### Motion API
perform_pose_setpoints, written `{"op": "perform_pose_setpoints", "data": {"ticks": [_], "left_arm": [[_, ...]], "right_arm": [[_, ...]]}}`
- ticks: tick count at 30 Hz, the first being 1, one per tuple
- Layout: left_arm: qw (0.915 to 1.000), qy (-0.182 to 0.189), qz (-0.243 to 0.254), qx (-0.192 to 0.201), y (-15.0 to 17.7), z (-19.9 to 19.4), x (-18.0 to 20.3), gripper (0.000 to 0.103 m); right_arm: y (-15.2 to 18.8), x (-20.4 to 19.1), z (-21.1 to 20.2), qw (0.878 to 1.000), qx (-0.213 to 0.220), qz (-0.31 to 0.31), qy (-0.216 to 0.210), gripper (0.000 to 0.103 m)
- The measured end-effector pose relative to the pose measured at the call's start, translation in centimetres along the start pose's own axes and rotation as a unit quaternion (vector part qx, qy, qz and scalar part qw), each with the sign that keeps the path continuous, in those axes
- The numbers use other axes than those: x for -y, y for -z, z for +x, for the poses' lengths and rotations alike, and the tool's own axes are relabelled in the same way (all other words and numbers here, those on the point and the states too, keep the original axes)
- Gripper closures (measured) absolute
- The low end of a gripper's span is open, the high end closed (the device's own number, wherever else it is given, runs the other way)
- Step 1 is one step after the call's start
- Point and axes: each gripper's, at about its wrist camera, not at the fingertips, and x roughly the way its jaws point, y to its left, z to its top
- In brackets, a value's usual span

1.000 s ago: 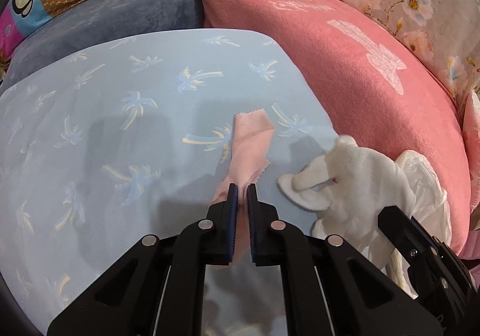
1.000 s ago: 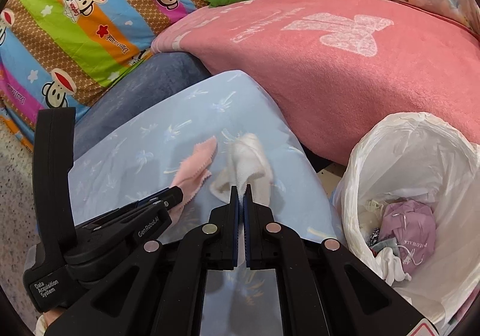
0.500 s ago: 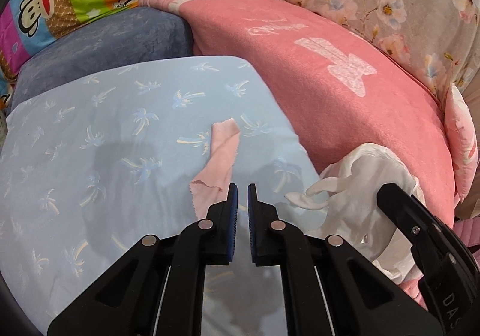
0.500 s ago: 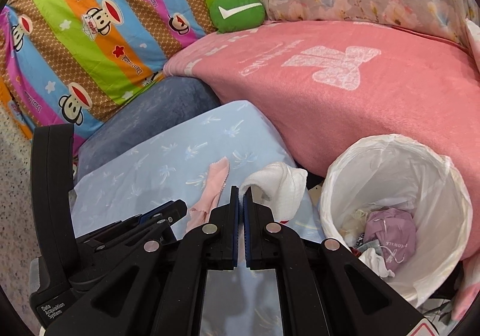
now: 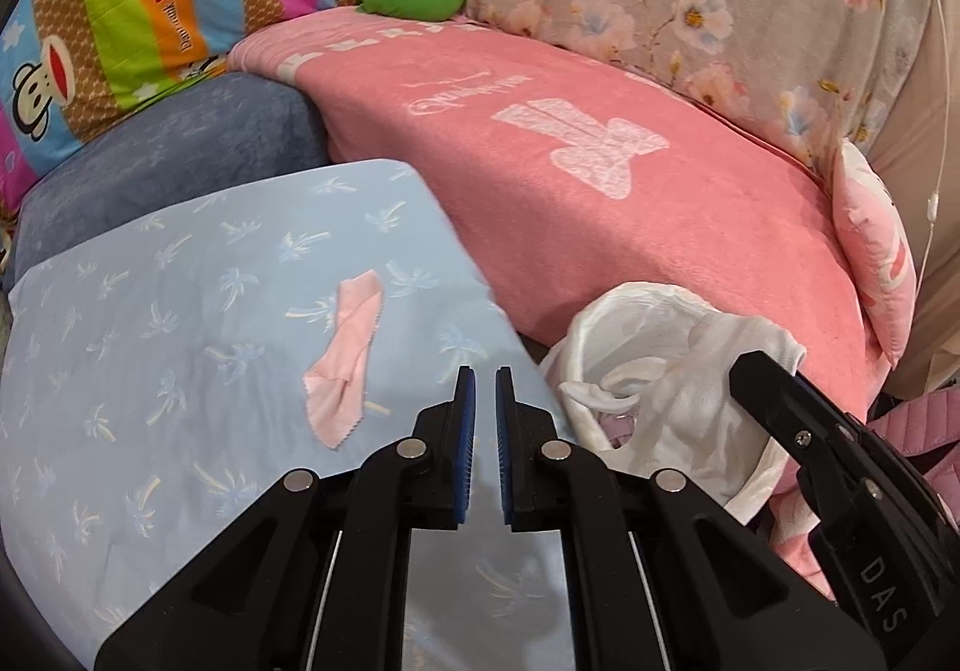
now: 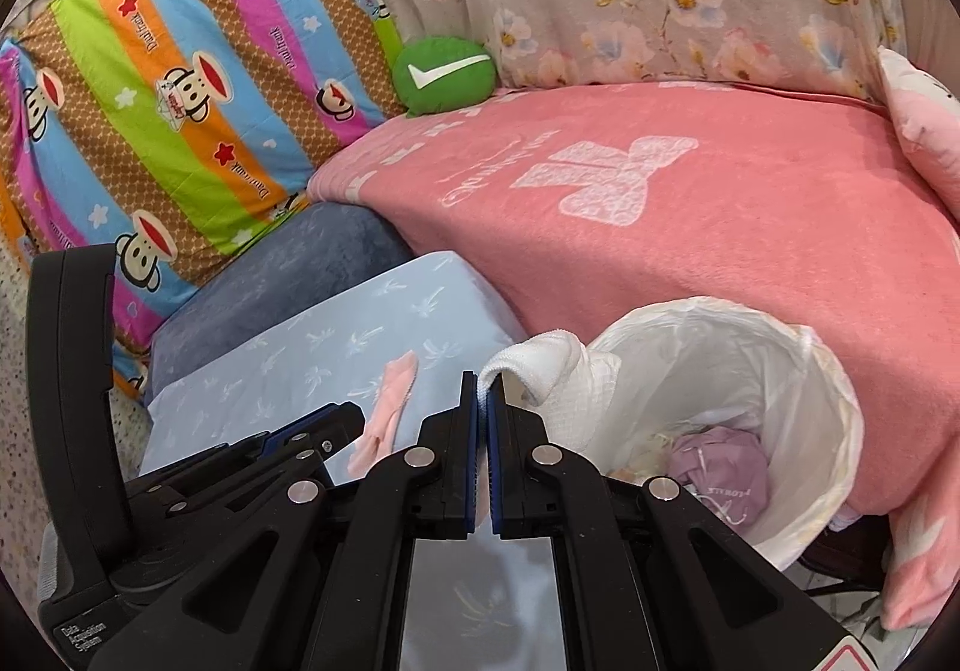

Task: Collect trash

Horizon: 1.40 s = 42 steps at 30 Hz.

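A pink cloth scrap (image 5: 348, 359) lies flat on the light blue palm-print sheet (image 5: 180, 311), up and left of my left gripper (image 5: 485, 389), which is shut with nothing between its pads. My right gripper (image 6: 482, 389) is shut on a white cloth (image 6: 552, 365). That cloth hangs over the near rim of the white-lined trash bin (image 6: 828, 371). In the left wrist view the white cloth (image 5: 708, 371) drapes over the bin (image 5: 606, 317) beside the right gripper's black finger (image 5: 762, 377). The pink scrap (image 6: 393, 395) also shows past the left gripper (image 6: 351, 416).
The bin holds a crumpled purple bag (image 6: 720, 467) and other scraps. A pink blanket (image 6: 660, 203) covers the bed behind the bin. A green round cushion (image 6: 447, 74), a striped monkey-print cover (image 6: 180, 89) and a dark blue cushion (image 6: 282, 275) lie further back.
Both grippers rose and drew back. The right one carried the white cloth off the blue sheet to the bin's rim. The left one came away from the pink scrap, which stayed on the sheet.
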Motion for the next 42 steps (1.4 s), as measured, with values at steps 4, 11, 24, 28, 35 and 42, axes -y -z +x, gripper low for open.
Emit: {"op": "perform_pose_setpoints", "data": {"ticks": [4,11,24,28,35,42], "left_arm": [[0.9998,0.010,0.017,0.005,-0.2,-0.4,1.9,0.096],[0.9984,0.030,0.047,0.006,-0.4,-0.6,5.5,0.096],[0.9960,0.038,0.081,-0.005,-0.1,0.7,9.1,0.094],[0.9980,0.016,0.056,-0.025,0.0,2.0,7.0,0.091],[0.9978,-0.052,0.000,-0.040,0.6,4.3,0.5,0.036],[0.9929,-0.085,-0.038,-0.075,0.4,7.9,-4.9,0.036]], "right_arm": [[-0.4,1.9,-1.4,1.000,0.012,0.013,0.010,0.100],[-0.9,5.1,-3.2,0.999,0.028,0.033,0.027,0.100],[-0.9,9.9,-4.8,0.996,0.038,0.063,0.050,0.100],[-0.7,9.3,-3.7,0.997,0.028,0.061,0.042,0.100],[0.0,6.4,0.4,0.999,-0.005,0.042,0.017,0.100],[0.2,3.2,5.4,0.999,-0.041,0.025,-0.001,0.100]]}}
